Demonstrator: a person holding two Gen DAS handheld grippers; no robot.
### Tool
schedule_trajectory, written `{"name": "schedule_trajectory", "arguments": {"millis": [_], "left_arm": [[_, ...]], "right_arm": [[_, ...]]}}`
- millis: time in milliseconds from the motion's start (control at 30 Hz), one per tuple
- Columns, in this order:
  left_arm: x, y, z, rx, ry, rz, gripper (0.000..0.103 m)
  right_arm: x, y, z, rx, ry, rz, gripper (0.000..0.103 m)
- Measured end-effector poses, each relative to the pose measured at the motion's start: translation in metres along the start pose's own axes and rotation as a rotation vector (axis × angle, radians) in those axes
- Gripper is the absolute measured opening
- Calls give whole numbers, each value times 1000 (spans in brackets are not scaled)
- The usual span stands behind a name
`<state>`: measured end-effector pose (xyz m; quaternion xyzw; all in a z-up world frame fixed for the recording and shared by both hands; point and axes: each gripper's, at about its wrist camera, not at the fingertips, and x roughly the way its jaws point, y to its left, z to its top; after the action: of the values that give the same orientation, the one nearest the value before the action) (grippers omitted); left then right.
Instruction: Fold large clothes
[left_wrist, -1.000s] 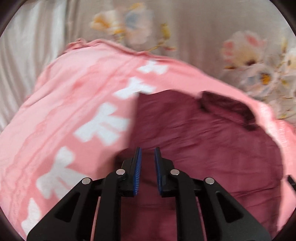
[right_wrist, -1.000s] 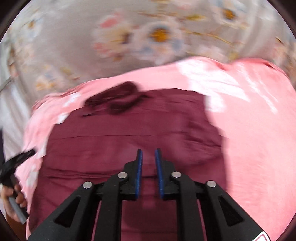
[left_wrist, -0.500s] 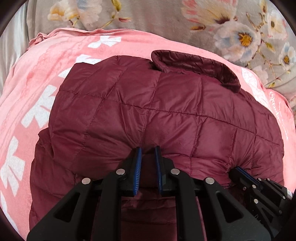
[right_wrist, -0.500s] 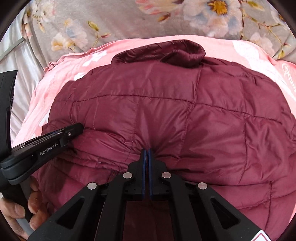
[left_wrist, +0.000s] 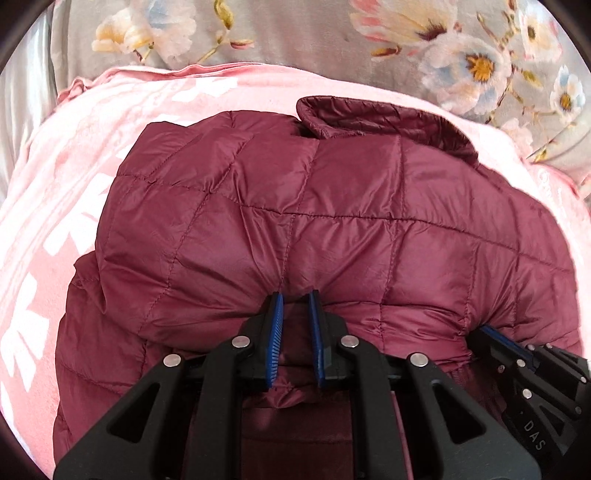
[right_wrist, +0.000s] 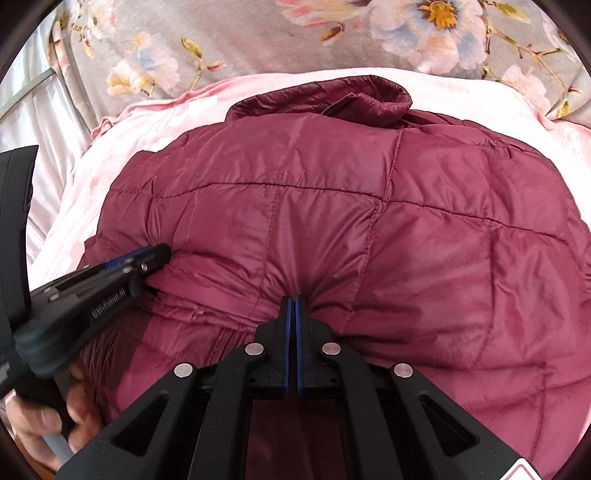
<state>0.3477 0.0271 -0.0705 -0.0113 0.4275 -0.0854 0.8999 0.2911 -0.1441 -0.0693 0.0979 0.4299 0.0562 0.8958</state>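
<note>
2 tools at the jacket (left_wrist: 332, 229) fold: left tool (left_wrist: 295, 299) spread, right tool (right_wrist: 294, 301) pinching it

Bright, even light, sharp focus, mild sheen on fabric, fisheye-bent dark corners.

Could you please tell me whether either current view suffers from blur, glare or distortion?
Left wrist view: sharp, soft sheen on the jacket, fisheye bending at the edges. Right wrist view: also sharp, the pink blanket washed out near the top, corners dark.
</note>
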Motion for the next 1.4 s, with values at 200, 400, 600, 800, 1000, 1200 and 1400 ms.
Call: {"name": "schedule_trajectory", "arguments": {"millis": [200, 400, 600, 800, 1000, 1200, 1400], "left_arm": [[-38, 39, 33, -167, -35, -181, 59], [-17, 40, 109, -328, 8, -356, 71], [52, 23, 139, -429, 175, -398, 70], [88, 15, 144, -439, 252, -372, 57], [100, 8, 134, -346, 313, -305, 27], [93, 2, 118, -229, 258, -262, 20], [91, -2, 104, -133, 171, -239, 20]], "right_arm": [[-51, -43, 37, 152, -91, 88, 35], [-35, -93, 106, 411, -155, 249, 43], [21, -103, 138, 584, -58, 353, 44], [57, -103, 146, 611, 13, 336, 27], [50, -90, 137, 398, 15, 200, 9], [56, -79, 122, 178, 20, 23, 8], [64, -57, 106, -23, -44, -136, 7]]}}
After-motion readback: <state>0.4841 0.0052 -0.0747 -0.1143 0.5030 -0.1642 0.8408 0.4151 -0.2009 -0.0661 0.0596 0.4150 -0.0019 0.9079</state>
